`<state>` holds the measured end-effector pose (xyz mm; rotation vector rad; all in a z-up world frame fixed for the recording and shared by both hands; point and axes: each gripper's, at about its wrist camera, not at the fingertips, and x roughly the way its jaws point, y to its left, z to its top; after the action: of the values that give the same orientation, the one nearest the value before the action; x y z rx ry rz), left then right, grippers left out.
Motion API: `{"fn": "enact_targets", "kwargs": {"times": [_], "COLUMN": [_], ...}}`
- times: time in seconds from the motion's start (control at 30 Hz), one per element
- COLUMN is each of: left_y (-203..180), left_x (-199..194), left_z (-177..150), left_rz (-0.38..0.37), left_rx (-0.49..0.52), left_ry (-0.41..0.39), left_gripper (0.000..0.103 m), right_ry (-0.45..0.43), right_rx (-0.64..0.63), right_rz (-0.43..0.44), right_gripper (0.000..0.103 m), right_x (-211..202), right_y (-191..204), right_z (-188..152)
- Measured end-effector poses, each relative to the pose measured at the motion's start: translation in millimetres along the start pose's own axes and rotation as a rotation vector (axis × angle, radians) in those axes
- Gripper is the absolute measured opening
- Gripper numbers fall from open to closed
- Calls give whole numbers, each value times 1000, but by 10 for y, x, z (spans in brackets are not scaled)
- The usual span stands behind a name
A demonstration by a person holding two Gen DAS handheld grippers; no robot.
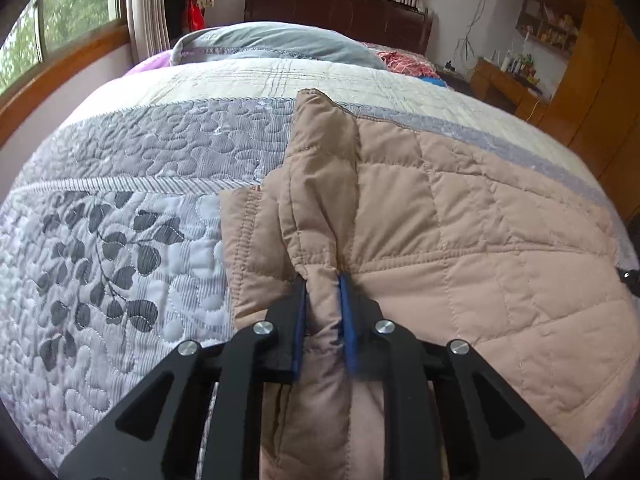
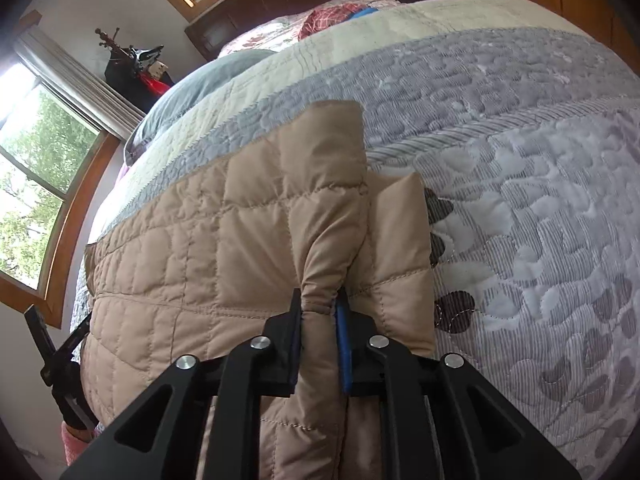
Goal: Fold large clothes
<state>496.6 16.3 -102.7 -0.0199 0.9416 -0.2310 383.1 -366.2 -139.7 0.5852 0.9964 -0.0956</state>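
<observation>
A tan quilted jacket point(image 1: 480, 232) lies spread on the bed. In the left wrist view my left gripper point(image 1: 323, 280) is shut on a bunched fold of the jacket near its left edge, with fabric squeezed between the blue pads point(image 1: 347, 320). A puffy ridge of the jacket rises ahead of the fingers. In the right wrist view my right gripper point(image 2: 320, 296) is shut on a similar pinched fold of the jacket point(image 2: 192, 248) near its right edge. The left gripper point(image 2: 60, 360) shows at that view's lower left edge.
The bed is covered by a grey and white quilted bedspread point(image 1: 120, 240) with a leaf pattern. A grey pillow point(image 1: 280, 44) and a dark headboard point(image 1: 340, 8) sit at the far end. Wooden cabinets point(image 1: 592, 80) stand to the right, windows point(image 2: 32, 168) to the left.
</observation>
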Motion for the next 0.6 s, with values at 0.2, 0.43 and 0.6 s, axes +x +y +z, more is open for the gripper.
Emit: {"fn": "enact_targets", "kwargs": {"times": [0.2, 0.43, 0.6], "left_y": [122, -278, -899], "left_x": [-397, -1181, -1302], "left_z": [48, -246, -621], "left_rz": [17, 11, -68], "left_rx": [-82, -40, 73], "left_ry": [-3, -79, -50], "left_gripper": [27, 26, 26], "right_ry": [-67, -52, -19], "right_rx": [-27, -128, -231], "right_rz": [-98, -60, -26], "right_gripper": [30, 30, 30], "right_x": [-486, -957, -896], "right_y": [118, 632, 1114], "right_z": [-78, -609, -1081]}}
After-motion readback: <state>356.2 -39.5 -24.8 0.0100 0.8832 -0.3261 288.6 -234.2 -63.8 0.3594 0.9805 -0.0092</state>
